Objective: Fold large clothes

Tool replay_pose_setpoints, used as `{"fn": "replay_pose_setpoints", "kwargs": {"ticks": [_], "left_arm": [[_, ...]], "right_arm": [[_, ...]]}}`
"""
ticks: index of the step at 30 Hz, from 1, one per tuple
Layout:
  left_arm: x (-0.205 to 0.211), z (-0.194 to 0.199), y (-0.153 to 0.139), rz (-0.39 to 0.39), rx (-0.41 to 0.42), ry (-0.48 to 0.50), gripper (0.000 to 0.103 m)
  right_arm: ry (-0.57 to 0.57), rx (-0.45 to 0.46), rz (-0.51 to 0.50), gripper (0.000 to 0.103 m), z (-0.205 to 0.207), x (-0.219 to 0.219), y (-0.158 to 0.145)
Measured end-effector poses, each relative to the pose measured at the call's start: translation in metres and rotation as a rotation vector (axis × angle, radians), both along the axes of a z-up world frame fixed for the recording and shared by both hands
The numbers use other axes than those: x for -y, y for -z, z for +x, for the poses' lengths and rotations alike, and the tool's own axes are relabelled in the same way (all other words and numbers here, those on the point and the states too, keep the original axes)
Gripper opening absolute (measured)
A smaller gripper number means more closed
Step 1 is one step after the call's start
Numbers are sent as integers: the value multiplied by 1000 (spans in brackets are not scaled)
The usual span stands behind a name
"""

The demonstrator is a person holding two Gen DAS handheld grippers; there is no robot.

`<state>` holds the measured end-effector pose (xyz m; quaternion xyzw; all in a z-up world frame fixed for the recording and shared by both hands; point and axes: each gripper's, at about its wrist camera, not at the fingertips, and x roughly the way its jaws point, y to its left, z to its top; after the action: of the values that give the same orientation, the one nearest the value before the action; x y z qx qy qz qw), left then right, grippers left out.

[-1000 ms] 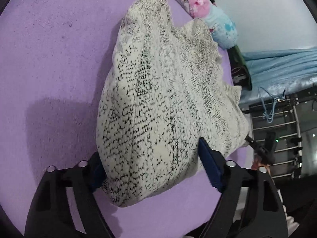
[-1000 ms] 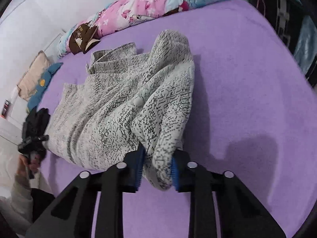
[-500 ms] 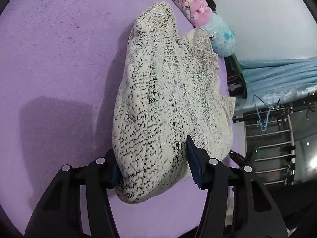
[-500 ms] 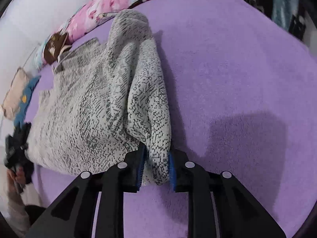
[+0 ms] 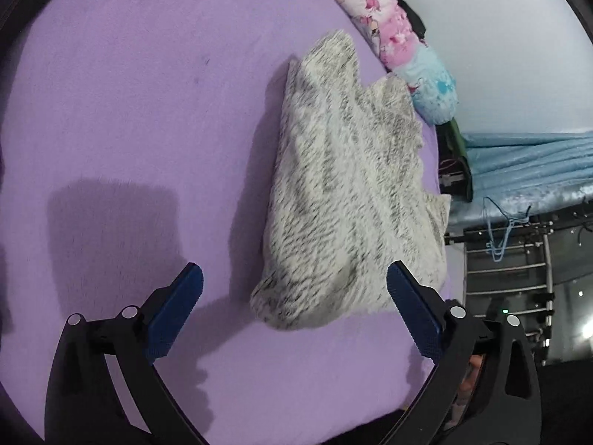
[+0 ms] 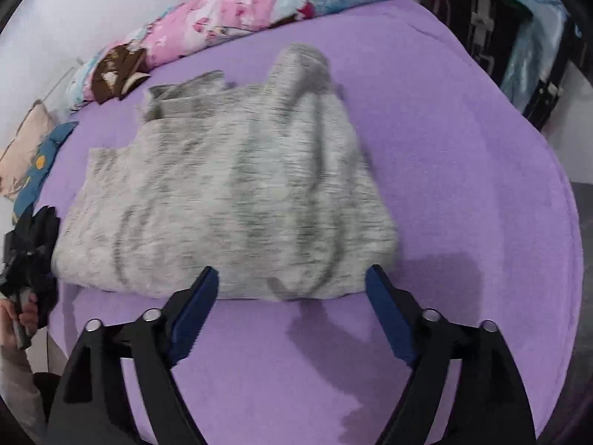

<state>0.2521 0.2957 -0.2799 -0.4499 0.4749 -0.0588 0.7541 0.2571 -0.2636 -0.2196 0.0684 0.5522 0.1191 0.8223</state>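
Left wrist view first: your left gripper sits at the bottom of the frame with its two blue pads spread wide. Its jaws have just been opening, and they do not press on anything. The speckled sweater lies bunched on the purple blanket, running from the middle of the frame up to the upper right. Its near corner pokes in between the two fingers, close to the right one. Along the top right edge lies a pink and blue pillow. A blue hanger hangs on a dark rack at the right.

Right wrist view next: your right gripper is at the bottom, and its jaws have just been opening too. Its fingers stand far apart and pinch nothing. The sweater fills the middle of the frame and looks blurry. Its near edge lies just past the fingertips. The purple blanket spreads out to the right. The long pillow runs across the top. At the left edge, your other hand holds the black handle of the left gripper.
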Motion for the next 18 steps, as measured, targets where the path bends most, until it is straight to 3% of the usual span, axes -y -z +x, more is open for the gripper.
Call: {"fn": "replay_pose_setpoints", "kwargs": {"ticks": [7, 18], "left_arm": [[4, -2, 13, -9, -38, 9, 96], [19, 16, 23, -24, -48, 27, 96]], "right_arm": [[-141, 61, 76, 84, 5, -79, -20], [-217, 58, 77, 84, 32, -147, -3]]}}
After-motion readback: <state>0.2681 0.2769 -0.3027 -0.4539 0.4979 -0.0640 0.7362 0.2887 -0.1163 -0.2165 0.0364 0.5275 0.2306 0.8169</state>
